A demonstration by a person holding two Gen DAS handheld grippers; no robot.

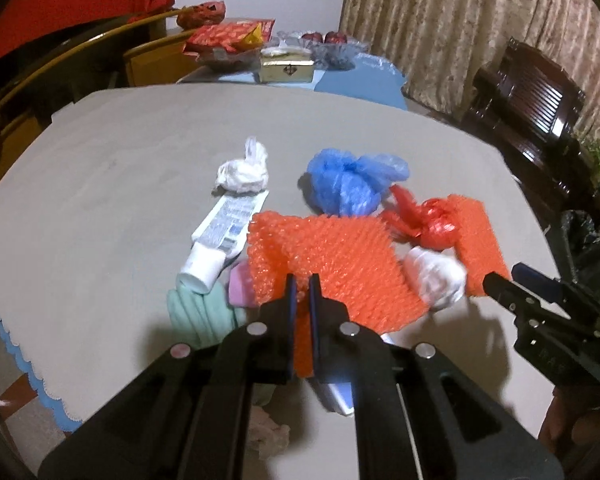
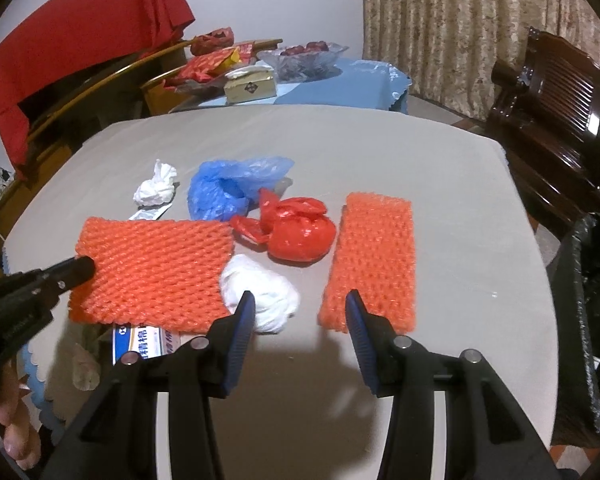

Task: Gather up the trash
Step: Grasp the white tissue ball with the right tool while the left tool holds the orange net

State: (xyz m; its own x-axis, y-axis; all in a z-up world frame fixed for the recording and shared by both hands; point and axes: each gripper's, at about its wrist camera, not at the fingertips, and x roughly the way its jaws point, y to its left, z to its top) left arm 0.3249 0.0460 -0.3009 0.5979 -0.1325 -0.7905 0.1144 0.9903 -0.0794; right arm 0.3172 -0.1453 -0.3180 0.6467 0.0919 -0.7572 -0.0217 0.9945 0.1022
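Left claw [image 1: 303, 286] clenched on orange foam net [image 1: 332, 256]; right claw [image 2: 300, 304] released; teal cloth [image 1: 198, 312] only in left view.

Flat orange foam-net sheet [image 2: 156, 268], one edge lifted. Right of it: crumpled white plastic wad [image 2: 262, 292], knotted red plastic bag [image 2: 300, 236], second orange foam-net sheet [image 2: 374, 256]. Behind: blue plastic bag [image 2: 228, 188].

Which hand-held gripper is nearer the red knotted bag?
Right. The right hand-held gripper hangs open just in front of the red knotted bag; the left hand-held gripper clamps the foam net beside it.
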